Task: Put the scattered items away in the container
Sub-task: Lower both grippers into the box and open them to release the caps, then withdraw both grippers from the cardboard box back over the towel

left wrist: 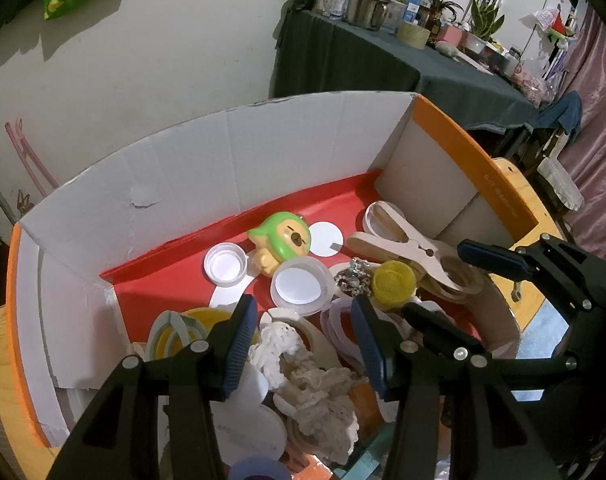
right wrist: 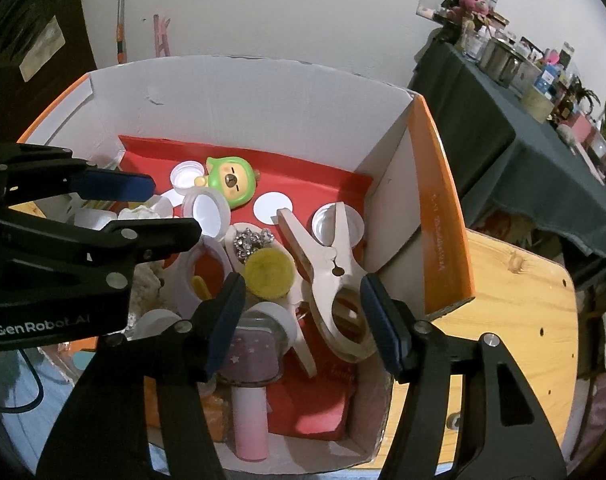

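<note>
1. Container: a cardboard box (left wrist: 231, 152) with white inner walls, orange outer faces and a red floor liner, sitting on a wooden table (right wrist: 515, 292). Both grippers hang above it, pointing steeply down into it.
2. Left gripper (left wrist: 303, 344): jaws parted, nothing clamped. The blue pads stand over a crumpled off-white lacy cloth (left wrist: 323, 392) at the near end of the box; neither pad presses on it.
3. Right gripper (right wrist: 303, 320): jaws wide apart, nothing gripped. Below the gap lie the handles of a big wooden clothespin (right wrist: 323, 260) and a pink tube (right wrist: 250, 420). The pads clear both.
4. Box contents, far end: green-hooded toy figure (left wrist: 281, 240) on its side, with a white bottle cap (left wrist: 225, 266) just beside it and a flat white disc (left wrist: 325, 238) on its other side.
5. Middle: translucent round lid (left wrist: 299, 288), yellow cap (left wrist: 394, 282) and a cluster of silver beads (left wrist: 353, 276) between them. The clothespin's jaws lie across a metal-lined lid (right wrist: 337, 224) near the right wall.
6. Near end: a yellow lid (left wrist: 207, 320) partly hidden behind the left finger, plus more white lids and rings stacked loosely.
7. Background: a dark-draped table (left wrist: 383, 64) crowded with jars, a pot and plants.
</note>
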